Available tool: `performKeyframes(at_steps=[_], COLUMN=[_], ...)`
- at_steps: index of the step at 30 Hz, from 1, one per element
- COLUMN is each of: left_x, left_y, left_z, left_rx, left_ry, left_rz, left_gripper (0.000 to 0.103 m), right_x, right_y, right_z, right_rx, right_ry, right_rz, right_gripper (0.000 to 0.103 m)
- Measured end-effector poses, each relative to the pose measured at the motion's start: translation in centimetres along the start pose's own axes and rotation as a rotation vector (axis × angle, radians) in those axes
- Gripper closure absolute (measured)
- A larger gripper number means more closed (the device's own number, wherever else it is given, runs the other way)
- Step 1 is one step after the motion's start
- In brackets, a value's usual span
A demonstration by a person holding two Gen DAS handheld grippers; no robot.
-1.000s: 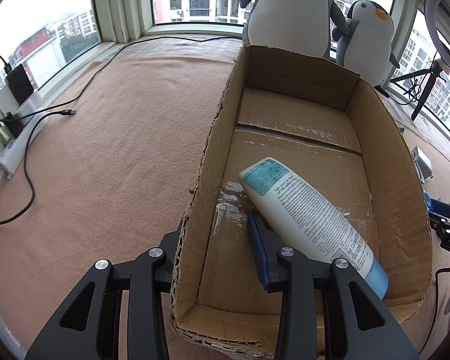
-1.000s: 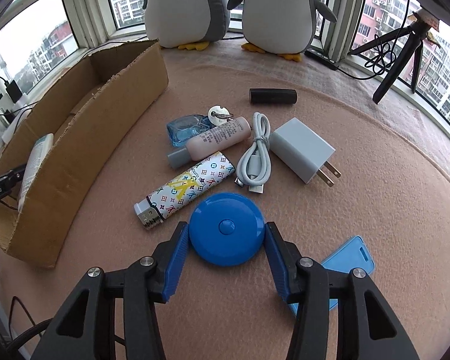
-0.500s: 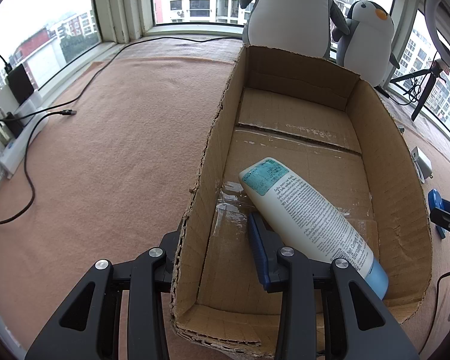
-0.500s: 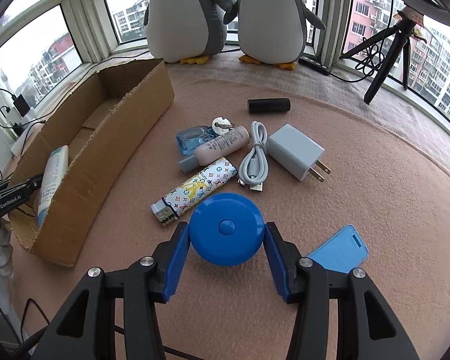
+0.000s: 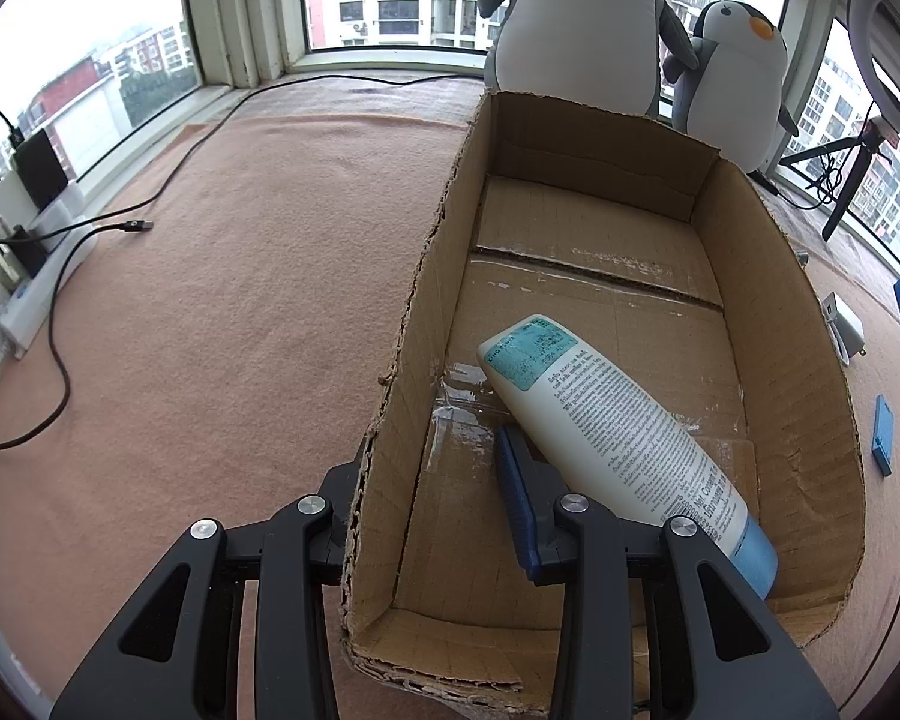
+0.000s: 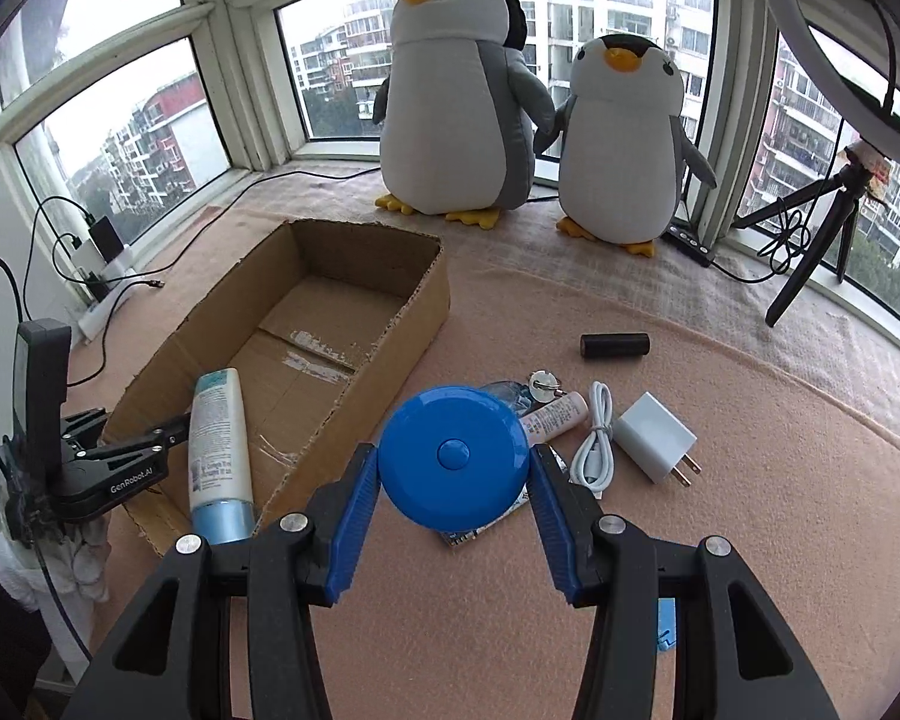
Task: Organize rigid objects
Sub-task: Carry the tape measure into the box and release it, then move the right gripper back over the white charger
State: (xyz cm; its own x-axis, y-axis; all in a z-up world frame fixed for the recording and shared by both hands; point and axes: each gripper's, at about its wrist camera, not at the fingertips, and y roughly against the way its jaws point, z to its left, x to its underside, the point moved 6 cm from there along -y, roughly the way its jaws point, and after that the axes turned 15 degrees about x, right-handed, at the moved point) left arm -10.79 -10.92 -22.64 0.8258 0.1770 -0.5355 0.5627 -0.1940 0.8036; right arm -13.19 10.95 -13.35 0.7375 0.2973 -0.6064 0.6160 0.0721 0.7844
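My right gripper [image 6: 453, 463] is shut on a round blue tape measure [image 6: 450, 420] and holds it in the air above the items on the mat, just right of the cardboard box [image 6: 417, 324]. A white lotion tube [image 6: 219, 444] with a blue cap lies slanted in the box's near end [image 5: 615, 420]. My left gripper [image 5: 432, 468] is open and straddles the box's left wall [image 5: 390, 420], one finger outside and the blue-padded finger [image 5: 513, 492] inside under the tube.
On the mat right of the box lie a white charger [image 6: 654, 435], a white cable [image 6: 597, 444], a pink tube [image 6: 555, 417], a black cylinder [image 6: 615, 346], a patterned lighter [image 6: 468, 534] and a blue card [image 6: 666, 624]. Two plush penguins [image 6: 450, 108] and a tripod [image 6: 810, 240] stand by the windows.
My right gripper has risen with the tape measure off the mat and moved left toward the box. The left gripper and the lotion tube have stayed put.
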Motion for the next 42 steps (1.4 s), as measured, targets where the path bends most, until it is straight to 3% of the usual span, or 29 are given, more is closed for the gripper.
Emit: performKeyframes(at_steps=[20, 31, 33, 35, 42], left_x=[-0.1, -0.1, -0.1, 0.0, -0.1], left_y=[0.0, 0.0, 0.0, 0.0, -0.1], left_z=[-0.1, 0.0, 0.0, 0.0, -0.1], left_rx=[-0.002, -0.002, -0.002, -0.002, -0.002], left_ry=[-0.001, -0.001, 0.0, -0.001, -0.002], left_rz=[-0.002, -0.002, -0.002, -0.003, -0.003], left_gripper=[0.068, 0.068, 0.068, 0.068, 0.068], right_x=[-3.6, -3.3, -3.3, -3.5, -4.1], right_y=[-1.5, -2.4, -2.2, -1.8, -0.9], right_z=[9.4, 10.7, 10.7, 10.6, 10.6], right_rx=[-0.082, -0.056, -0.052, -0.043, -0.028], right_ry=[0.117, 0.153, 0.157, 0.154, 0.158], right_rz=[-0.028, -0.024, -0.036, -0.051, -0.084], right_gripper=[0.057, 0.057, 0.054, 0.041, 0.031])
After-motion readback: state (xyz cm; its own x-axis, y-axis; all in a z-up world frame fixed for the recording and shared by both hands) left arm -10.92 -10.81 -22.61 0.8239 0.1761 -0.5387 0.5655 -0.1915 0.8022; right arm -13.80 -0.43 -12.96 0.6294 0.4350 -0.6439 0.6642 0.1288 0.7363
